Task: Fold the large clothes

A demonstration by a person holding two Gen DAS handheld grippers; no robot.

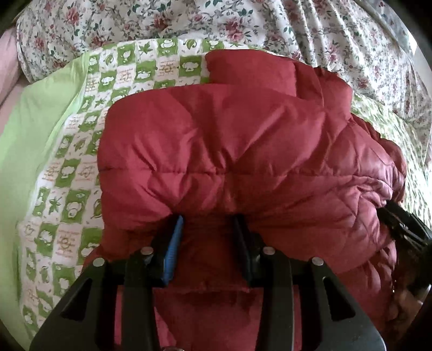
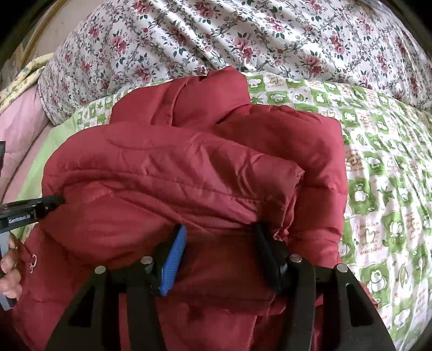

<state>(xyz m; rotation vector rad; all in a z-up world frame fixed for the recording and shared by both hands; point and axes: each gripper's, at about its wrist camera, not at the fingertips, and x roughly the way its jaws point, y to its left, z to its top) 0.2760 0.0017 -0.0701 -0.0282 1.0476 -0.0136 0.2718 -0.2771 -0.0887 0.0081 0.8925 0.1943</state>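
Left wrist view: my left tongs (image 1: 208, 224) are clamped on a thick fold of the red jacket (image 1: 243, 151), padding bunched between the blue pad (image 1: 172, 251) and the black finger (image 1: 243, 248). The jacket lies folded over on the green quilt (image 1: 67, 167) on the bed, with the floral cover (image 1: 243, 24) bunched along the far side. At the right edge of this view I see the other tool's black tip (image 1: 402, 224) touching the jacket's right end.

In the right wrist view, my left tongs (image 2: 54, 201) come in from the left and meet the jacket (image 2: 189, 167). Beside them a hand (image 2: 10, 267) grips the handle. My right tongs (image 2: 221, 237) are closed on another fold of the jacket at its near edge. The quilt (image 2: 378, 189) spreads out to the right.
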